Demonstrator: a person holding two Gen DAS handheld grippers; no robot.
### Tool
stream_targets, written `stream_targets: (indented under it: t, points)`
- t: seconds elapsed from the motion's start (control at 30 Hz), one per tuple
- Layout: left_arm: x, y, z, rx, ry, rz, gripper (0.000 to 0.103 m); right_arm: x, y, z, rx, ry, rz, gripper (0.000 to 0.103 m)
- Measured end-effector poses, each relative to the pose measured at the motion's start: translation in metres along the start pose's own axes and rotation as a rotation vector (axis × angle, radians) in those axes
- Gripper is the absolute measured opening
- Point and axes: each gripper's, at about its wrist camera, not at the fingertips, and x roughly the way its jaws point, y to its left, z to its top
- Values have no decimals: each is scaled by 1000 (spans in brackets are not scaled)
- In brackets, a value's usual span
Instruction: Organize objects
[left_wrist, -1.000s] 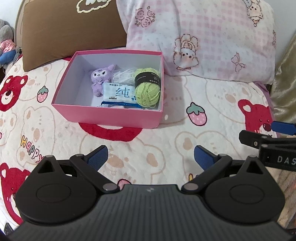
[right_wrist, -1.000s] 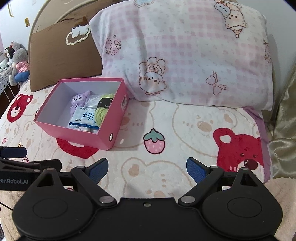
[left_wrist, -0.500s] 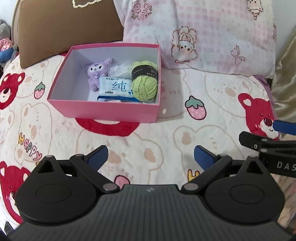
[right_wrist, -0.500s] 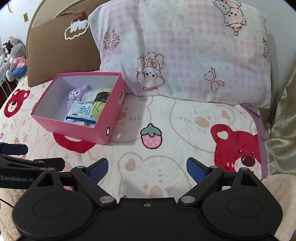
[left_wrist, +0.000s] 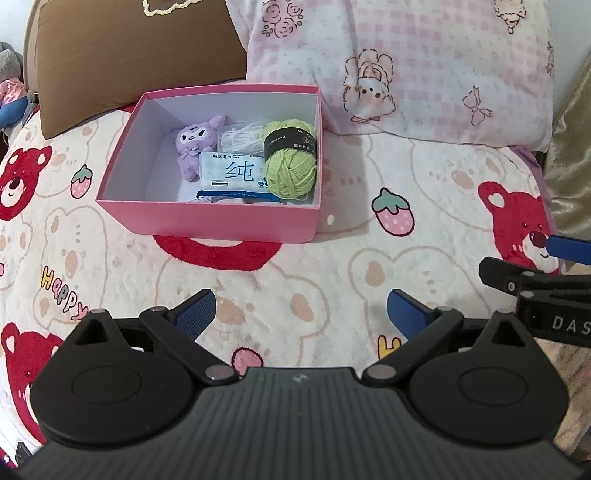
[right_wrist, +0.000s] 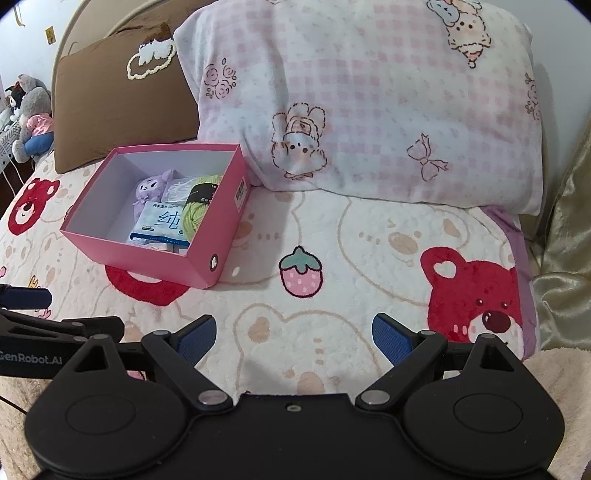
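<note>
A pink box (left_wrist: 221, 221) (right_wrist: 144, 258) stands open on the bear-print blanket. Inside lie a purple plush toy (left_wrist: 194, 142) (right_wrist: 147, 192), a green yarn ball (left_wrist: 291, 166) (right_wrist: 195, 218), a blue wet-wipes pack (left_wrist: 232, 173) (right_wrist: 159, 225) and a bundle of white cord (left_wrist: 240, 138). My left gripper (left_wrist: 301, 314) hangs open in front of the box with nothing between its fingers. Right of the box, above the blanket, my right gripper (right_wrist: 293, 338) is open and empty too; it also shows as the right gripper (left_wrist: 535, 266) at the edge of the left wrist view.
A pink checked pillow (right_wrist: 369, 110) and a brown pillow (right_wrist: 122, 96) lean behind the box. Stuffed toys (right_wrist: 31, 118) sit at the far left. Gold fabric (right_wrist: 565, 258) borders the bed on the right. The left gripper (right_wrist: 44, 325) shows at the left.
Both grippers have drawn slightly back and up from the box, so the box sits a little farther and higher in view. The fingers stayed open. Nothing in the box moved.
</note>
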Motion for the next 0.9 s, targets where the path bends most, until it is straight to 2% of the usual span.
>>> stream_targets:
  t: [0.7, 0.9]
  points:
    - [7, -1, 2, 17, 6, 6, 103, 7, -3, 2, -6, 17, 6, 94]
    - [3, -4, 1, 21, -5, -15, 103, 12, -1, 1, -25, 18, -8, 94]
